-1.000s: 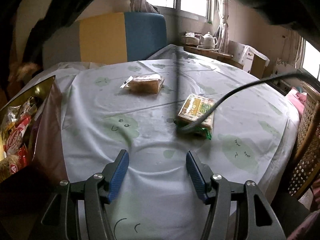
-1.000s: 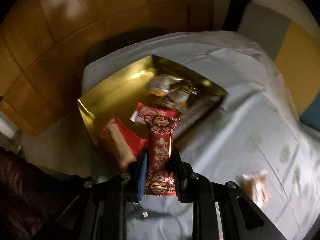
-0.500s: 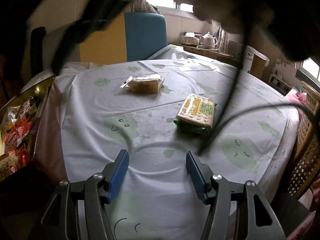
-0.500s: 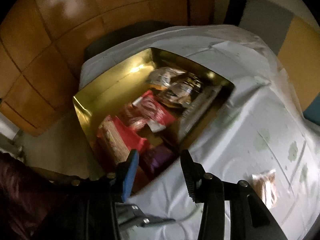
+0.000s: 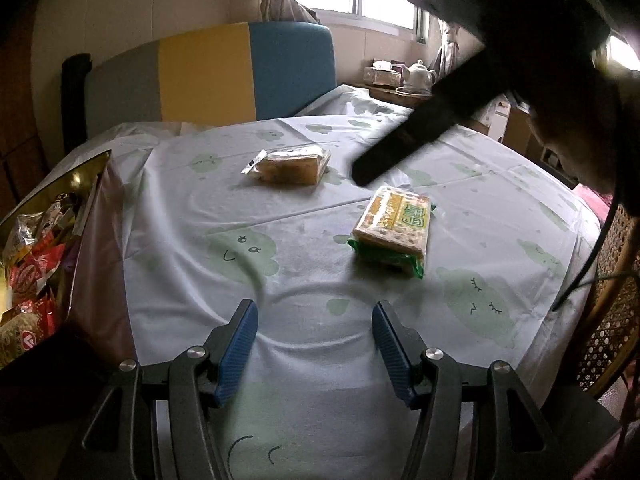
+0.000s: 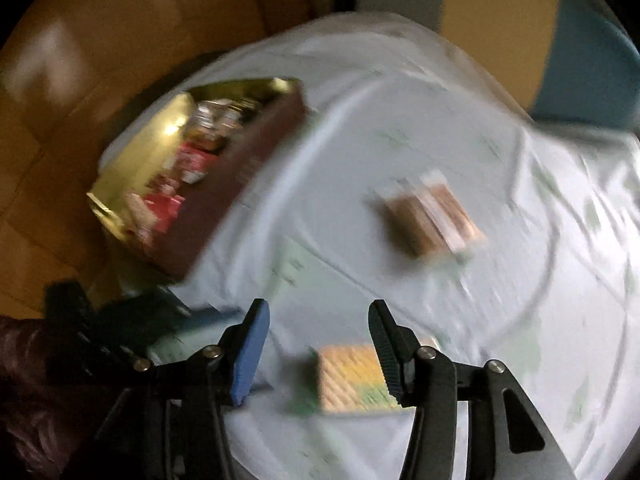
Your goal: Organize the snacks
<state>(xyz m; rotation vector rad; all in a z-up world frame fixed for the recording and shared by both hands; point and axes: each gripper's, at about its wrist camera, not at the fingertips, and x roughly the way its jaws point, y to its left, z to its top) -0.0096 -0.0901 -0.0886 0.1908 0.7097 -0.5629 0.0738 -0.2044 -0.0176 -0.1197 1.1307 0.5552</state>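
Hovering over the bench [image 5: 500,184], our right gripper [image 6: 318,326] had its fingers spread empty above the cracker pack [image 6: 354,376]; our left gripper [image 5: 314,322] sat parted too. We judged the crackers light, brittle, crinkly, best pinched across the long edges.

Right gripper [image 6: 318,344]: red snack packet gone from between fingers, jaws now spread wide and empty. Right wrist view swung off gold box [image 6: 132,152] (now upper left of frame, blurred) toward desk [image 6: 500,320]; green-yellow cracker pack [image 6: 352,380] now at lower centre, just before fingers.
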